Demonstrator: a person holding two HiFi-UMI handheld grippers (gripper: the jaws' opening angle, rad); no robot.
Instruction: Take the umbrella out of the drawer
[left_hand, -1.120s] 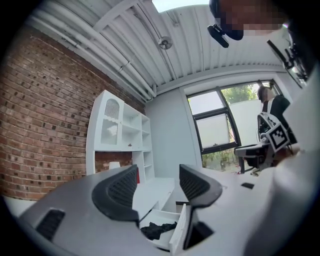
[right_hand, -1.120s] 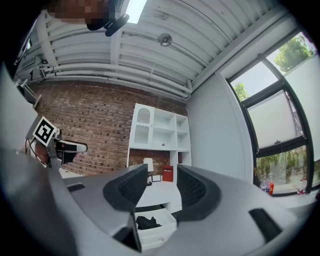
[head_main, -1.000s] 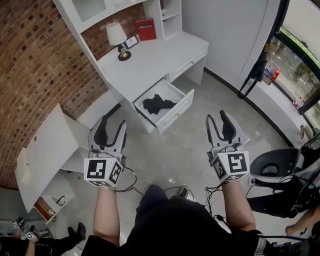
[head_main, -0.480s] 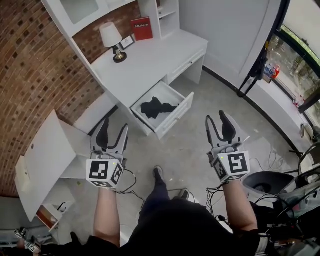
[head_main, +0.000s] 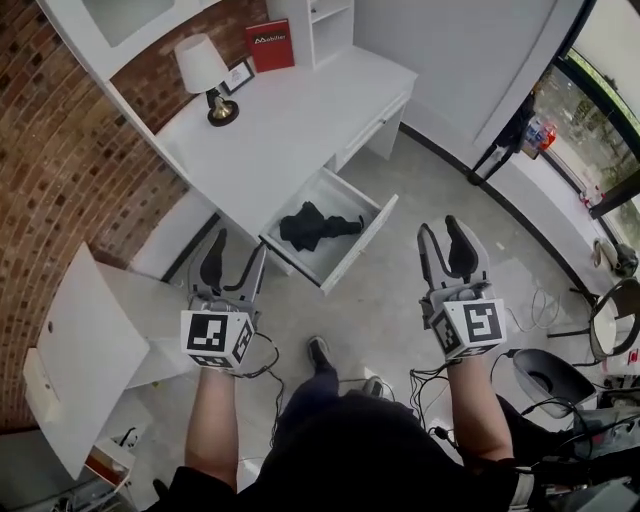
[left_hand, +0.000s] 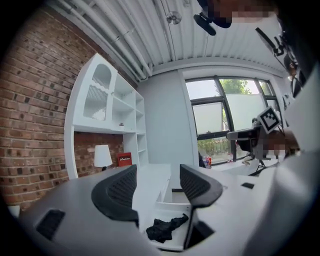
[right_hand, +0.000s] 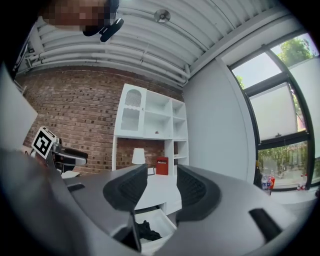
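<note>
A: Umbrella (head_main: 315, 226), where?
B: Black, folded, lying in the open drawer (head_main: 362, 250) under the white tabletop (head_main: 290, 130). Nothing touching it.
A: L gripper (head_main: 238, 245)?
B: Jaws apart, nothing betw. them. It's near the drawer's left corner, above the floor, pointing toward it.
A: R gripper (head_main: 441, 228)?
B: Jaws also apart, empty. It's off to the drawer's right, clear of it.
A: Anything on top?
B: Lamp (head_main: 200, 75) and red book (head_main: 266, 44) at the back, by the brick wall.
</note>
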